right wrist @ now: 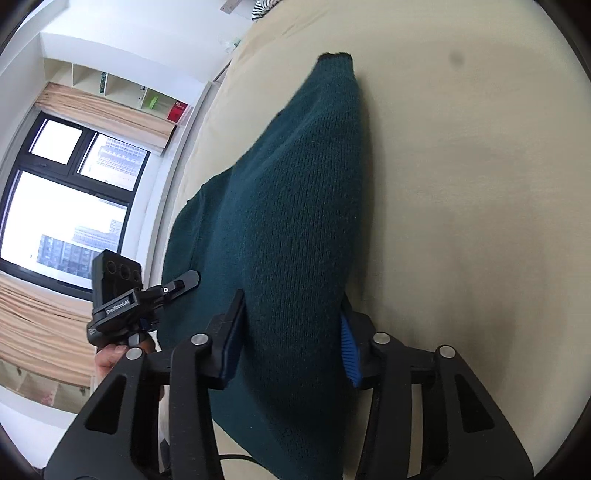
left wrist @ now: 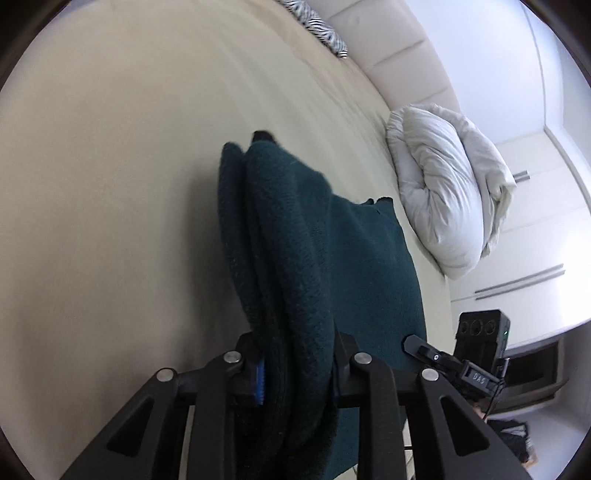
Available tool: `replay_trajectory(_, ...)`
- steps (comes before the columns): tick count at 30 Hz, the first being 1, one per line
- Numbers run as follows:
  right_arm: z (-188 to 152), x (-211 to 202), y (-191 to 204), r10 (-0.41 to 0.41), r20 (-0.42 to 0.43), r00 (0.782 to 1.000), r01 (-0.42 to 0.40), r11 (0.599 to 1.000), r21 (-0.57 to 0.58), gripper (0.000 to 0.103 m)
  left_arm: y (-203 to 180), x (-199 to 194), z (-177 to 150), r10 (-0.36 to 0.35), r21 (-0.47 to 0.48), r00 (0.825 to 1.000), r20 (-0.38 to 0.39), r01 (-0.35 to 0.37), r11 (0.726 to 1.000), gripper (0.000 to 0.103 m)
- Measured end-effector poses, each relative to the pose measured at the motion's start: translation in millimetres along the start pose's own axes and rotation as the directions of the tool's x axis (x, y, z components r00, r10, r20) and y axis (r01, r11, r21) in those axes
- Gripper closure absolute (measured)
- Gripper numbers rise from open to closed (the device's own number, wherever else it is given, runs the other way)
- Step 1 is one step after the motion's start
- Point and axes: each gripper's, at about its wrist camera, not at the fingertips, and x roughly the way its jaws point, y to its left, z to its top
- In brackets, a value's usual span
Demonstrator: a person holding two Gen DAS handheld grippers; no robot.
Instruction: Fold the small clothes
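Note:
A dark teal knitted garment (left wrist: 314, 240) lies stretched along the beige bed sheet (left wrist: 110, 184), with a black cuff at its far tip. My left gripper (left wrist: 299, 369) is shut on a bunched fold of its near edge, the blue pads pressing the knit from both sides. In the right wrist view the same garment (right wrist: 295, 203) rises off the sheet (right wrist: 461, 184) toward my right gripper (right wrist: 291, 343), which is shut on a thick fold of it. Each wrist view shows the other gripper beside it: the right gripper (left wrist: 480, 354) and the left gripper (right wrist: 122, 299), held by a hand (right wrist: 109, 358).
A crumpled white duvet (left wrist: 443, 192) sits at the right edge of the bed. A zebra-striped pillow (left wrist: 321, 26) lies against the padded headboard (left wrist: 399, 48). A large window (right wrist: 66, 206) and wall shelves (right wrist: 110, 85) are off the bed's left side.

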Motion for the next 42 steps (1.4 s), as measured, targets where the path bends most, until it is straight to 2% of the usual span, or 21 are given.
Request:
replay_trajectory(5, -48.7, -45.4, 19.5, 0.013, 0.022, 1.0, -0.012, 0.999, -0.052, 0.065, -25.8, -29.1, -53.3, 0.014, 0.073, 1.0, -0.007, -0.013, 0.997, 0.077)
replay_trajectory(13, -168.8, -104.3, 17.1, 0.037, 0.02, 0.999, -0.035, 0.998, -0.059, 0.065, -43.3, -54.1, -155.8, 0.01, 0.137, 0.999, -0.045, -0.003, 0.991, 0.077)
replay_trajectory(17, -220.2, -117.7, 10.8, 0.056, 0.016, 0.998, -0.055, 0.998, -0.029, 0.065, -34.9, -49.8, -186.2, 0.007, 0.111, 0.997, -0.073, 0.001, 0.994, 0.077)
replay_trajectory(21, -254.0, -112.6, 3.7, 0.025, 0.005, 1.0, -0.025, 1.0, -0.005, 0.065, -18.6, -34.5, -202.3, 0.062, 0.099, 0.994, -0.089, -0.054, 0.994, 0.076)
replay_trajectory(23, -265.7, -106.6, -2.9, -0.005, 0.007, 1.0, 0.005, 1.0, -0.001, 0.065, -5.3, -29.7, -205.9, 0.03, 0.058, 0.996, -0.085, -0.025, 0.998, 0.074)
replay_trajectory(26, -278.1, -101.2, -25.4, 0.056, 0.027, 0.998, -0.059, 0.994, 0.088, 0.064, 9.2, -32.7, -208.4, -0.023, 0.007, 0.997, -0.08, 0.023, 1.0, 0.074)
replay_trajectory(30, -287.6, -95.9, -41.8, 0.104, 0.06, 0.993, -0.111, 0.984, 0.14, 0.062, 10.7, -32.3, -212.6, -0.017, 0.024, 0.997, -0.071, 0.019, 1.0, 0.072)
replay_trajectory(36, -307.8, -93.4, -40.7, 0.089, 0.094, 0.992, -0.102, 0.984, 0.147, 0.061, 15.3, -29.9, -212.3, -0.048, 0.002, 0.997, -0.067, 0.048, 0.999, 0.072)
replay_trajectory(38, -309.1, -86.9, -34.8, 0.09, 0.104, 0.991, -0.104, 0.984, 0.145, 0.061, 15.0, -30.6, -213.5, -0.047, 0.004, 0.997, -0.065, 0.047, 0.999, 0.072)
replay_trajectory(40, -283.7, -89.6, -37.9, 0.095, 0.105, 0.99, -0.11, 0.983, 0.148, 0.061, 13.6, -28.3, -210.5, -0.047, 0.002, 0.997, -0.063, 0.048, 0.999, 0.072)
replay_trajectory(42, -277.7, -95.8, -47.4, 0.1, 0.102, 0.99, -0.115, 0.982, 0.151, 0.061, 15.3, -28.9, -210.8, -0.051, -0.002, 0.997, -0.062, 0.051, 0.999, 0.072)
